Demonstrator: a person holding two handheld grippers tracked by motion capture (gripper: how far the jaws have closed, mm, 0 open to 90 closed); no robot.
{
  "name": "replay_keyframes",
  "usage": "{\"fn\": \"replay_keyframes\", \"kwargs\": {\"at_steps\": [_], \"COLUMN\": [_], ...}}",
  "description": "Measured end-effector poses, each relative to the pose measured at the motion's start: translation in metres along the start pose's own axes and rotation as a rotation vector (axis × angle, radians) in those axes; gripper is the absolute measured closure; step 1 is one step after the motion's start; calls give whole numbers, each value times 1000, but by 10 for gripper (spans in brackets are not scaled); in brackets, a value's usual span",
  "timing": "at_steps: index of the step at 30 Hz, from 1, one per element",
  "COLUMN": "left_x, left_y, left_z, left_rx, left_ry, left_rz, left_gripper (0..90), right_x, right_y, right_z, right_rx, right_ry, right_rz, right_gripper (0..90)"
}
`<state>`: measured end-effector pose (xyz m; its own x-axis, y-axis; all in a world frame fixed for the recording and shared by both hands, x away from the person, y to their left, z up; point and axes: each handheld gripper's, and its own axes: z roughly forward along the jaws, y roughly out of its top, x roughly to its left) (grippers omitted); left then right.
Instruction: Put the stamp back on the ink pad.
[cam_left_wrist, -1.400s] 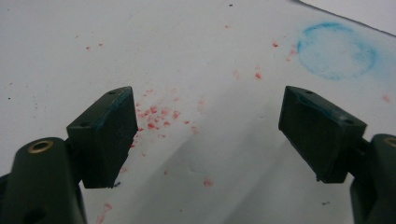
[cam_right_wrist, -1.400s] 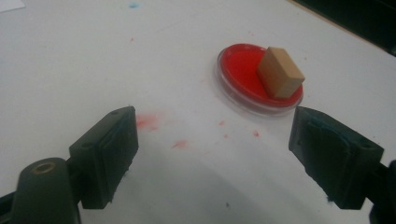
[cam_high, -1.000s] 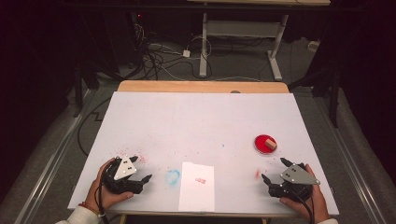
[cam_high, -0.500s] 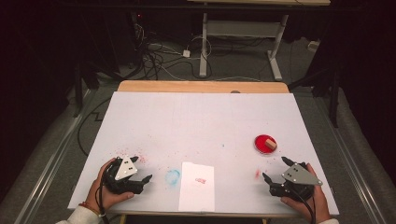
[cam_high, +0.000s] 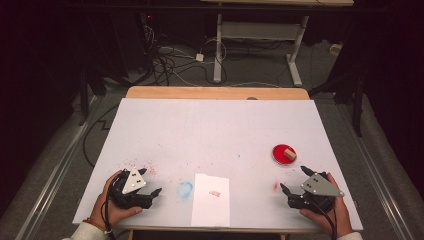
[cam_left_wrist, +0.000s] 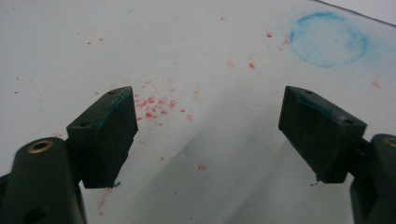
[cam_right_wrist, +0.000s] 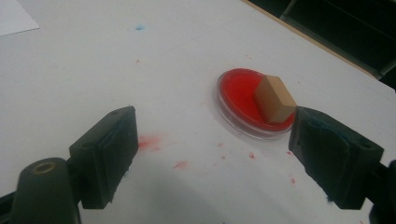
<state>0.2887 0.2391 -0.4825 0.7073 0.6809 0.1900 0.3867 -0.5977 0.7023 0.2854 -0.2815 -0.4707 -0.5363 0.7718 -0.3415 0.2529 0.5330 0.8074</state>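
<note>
A wooden block (cam_right_wrist: 274, 99) lies in a red dish (cam_right_wrist: 243, 91) just ahead of the right hand-held gripper (cam_right_wrist: 212, 147). Its jaws are spread, empty. The left hand-held gripper (cam_left_wrist: 208, 126) is spread too.

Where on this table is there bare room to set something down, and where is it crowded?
Free: the whole far half of the table, and the strip between paper sheet and red dish. Crowded: the near edge, with left gripper, blue ring stain, sheet and right gripper.
</note>
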Motion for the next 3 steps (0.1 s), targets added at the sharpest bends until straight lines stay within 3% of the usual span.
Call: {"fn": "replay_keyframes", "kwargs": {"at_steps": [3], "left_x": [1], "left_y": [-1], "left_z": [0], "left_rx": [1], "left_ry": [5], "left_rz": [-5], "left_gripper": [188], "right_x": [0], "right_y": [1], "right_z": [3], "right_rx": [6], "right_ry": [-2], "right_rz": [3], "right_gripper": [162]}}
